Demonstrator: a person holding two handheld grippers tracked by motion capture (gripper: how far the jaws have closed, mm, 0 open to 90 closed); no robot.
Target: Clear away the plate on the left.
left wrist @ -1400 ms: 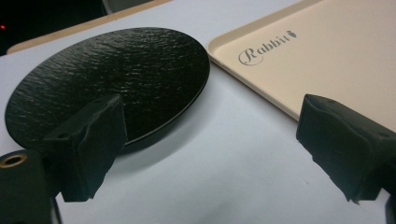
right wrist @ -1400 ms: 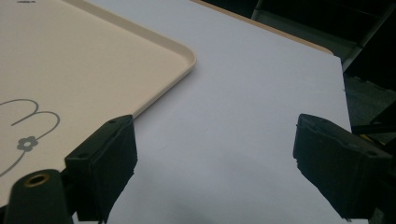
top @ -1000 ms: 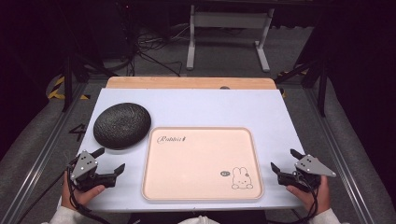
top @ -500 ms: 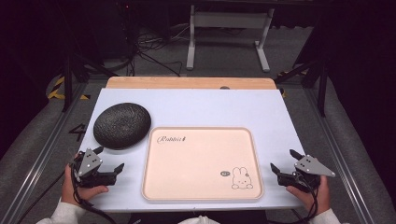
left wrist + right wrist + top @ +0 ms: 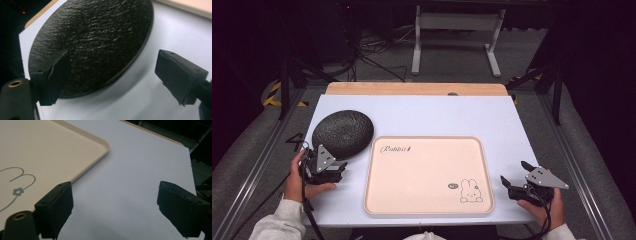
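The left gripper [image 5: 110, 75] was spread wide, jaws just eased inward, around the near rim of the black plate [image 5: 95, 37] without pinching it. The right gripper [image 5: 117, 207] was kept spread too, nothing held, near the bench's right edge.

black mat [image 5: 95, 42] cut off at top edge, tray [image 5: 50, 152] cropped left

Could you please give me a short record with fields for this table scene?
surface: white table top
dark item: black textured round plate, at the left, beside the tray
tray: beige tray with rabbit drawing, nothing on it
left tool: open, just been closing slightly, at the plate's near edge, one jaw over its rim
right tool: open, right of the tray, holding nothing
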